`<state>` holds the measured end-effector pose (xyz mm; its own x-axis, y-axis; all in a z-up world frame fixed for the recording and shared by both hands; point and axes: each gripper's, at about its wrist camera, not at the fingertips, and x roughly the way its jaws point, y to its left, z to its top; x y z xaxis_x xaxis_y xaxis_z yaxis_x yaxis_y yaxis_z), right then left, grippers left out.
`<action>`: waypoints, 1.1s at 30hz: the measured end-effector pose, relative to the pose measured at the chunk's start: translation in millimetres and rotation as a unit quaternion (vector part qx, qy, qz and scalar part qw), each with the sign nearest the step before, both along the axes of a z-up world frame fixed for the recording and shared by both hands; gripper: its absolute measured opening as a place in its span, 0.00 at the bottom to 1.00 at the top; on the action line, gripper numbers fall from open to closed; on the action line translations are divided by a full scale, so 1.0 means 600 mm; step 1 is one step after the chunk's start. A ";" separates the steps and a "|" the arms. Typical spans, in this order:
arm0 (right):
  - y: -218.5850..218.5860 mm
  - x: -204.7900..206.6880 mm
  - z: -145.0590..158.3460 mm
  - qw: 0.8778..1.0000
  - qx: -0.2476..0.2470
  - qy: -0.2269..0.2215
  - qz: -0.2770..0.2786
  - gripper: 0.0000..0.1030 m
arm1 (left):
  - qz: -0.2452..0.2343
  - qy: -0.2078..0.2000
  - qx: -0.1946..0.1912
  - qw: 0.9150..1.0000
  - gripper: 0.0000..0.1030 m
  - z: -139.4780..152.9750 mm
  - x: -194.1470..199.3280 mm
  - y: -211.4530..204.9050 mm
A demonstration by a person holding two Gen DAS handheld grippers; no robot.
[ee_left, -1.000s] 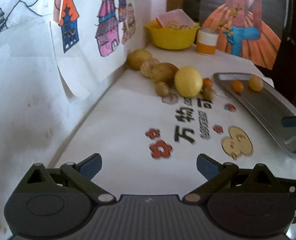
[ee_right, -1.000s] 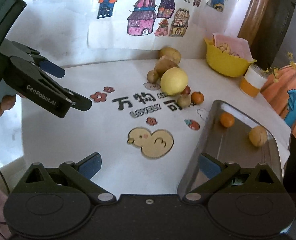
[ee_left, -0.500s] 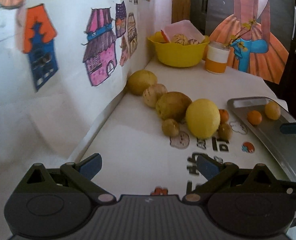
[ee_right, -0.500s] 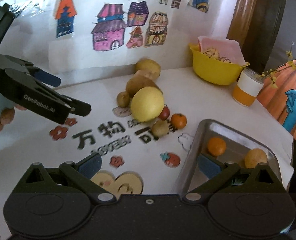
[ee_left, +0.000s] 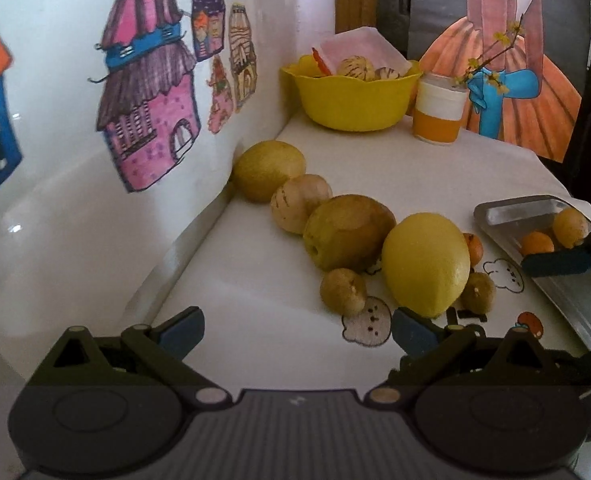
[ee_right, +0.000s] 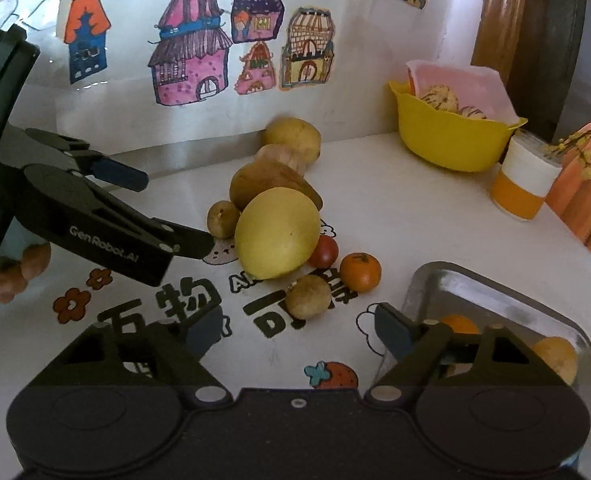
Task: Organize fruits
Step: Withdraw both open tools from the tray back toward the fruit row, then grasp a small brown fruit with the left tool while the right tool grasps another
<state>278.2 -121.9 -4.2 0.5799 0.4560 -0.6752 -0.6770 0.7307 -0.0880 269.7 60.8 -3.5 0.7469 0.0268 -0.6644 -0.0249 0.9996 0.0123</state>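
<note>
Both grippers have pushed in toward the fruit pile. Left gripper (ee_left: 295, 326), jaws spread and empty, sits just short of the small brown fruit (ee_left: 343, 292) and big lemon (ee_left: 425, 264); closing on one looks next. Right gripper (ee_right: 295, 330), also spread, hovers by the tray (ee_right: 435, 280), which holds two fruits. Cartoon-printed white tabletop (ee_right: 375, 184); drawings on the wall, yellow bowl (ee_right: 451, 140) behind.

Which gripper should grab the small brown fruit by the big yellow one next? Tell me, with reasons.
Probably the left. The left gripper is open and the small brown fruit lies just ahead of its fingertips. The right gripper is open too, but sits by the metal tray.
</note>
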 end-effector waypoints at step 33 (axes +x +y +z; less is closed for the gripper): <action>-0.005 0.013 -0.007 0.999 0.026 0.027 -0.008 0.29 | -0.019 0.002 -0.050 0.999 0.29 -0.005 -0.006 -0.022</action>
<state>286.1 -124.9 -8.5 0.5504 0.4826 -0.6813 -0.6685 0.7436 -0.0133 266.0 47.3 -6.7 0.7431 -0.0673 -0.6657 0.0125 0.9961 -0.0868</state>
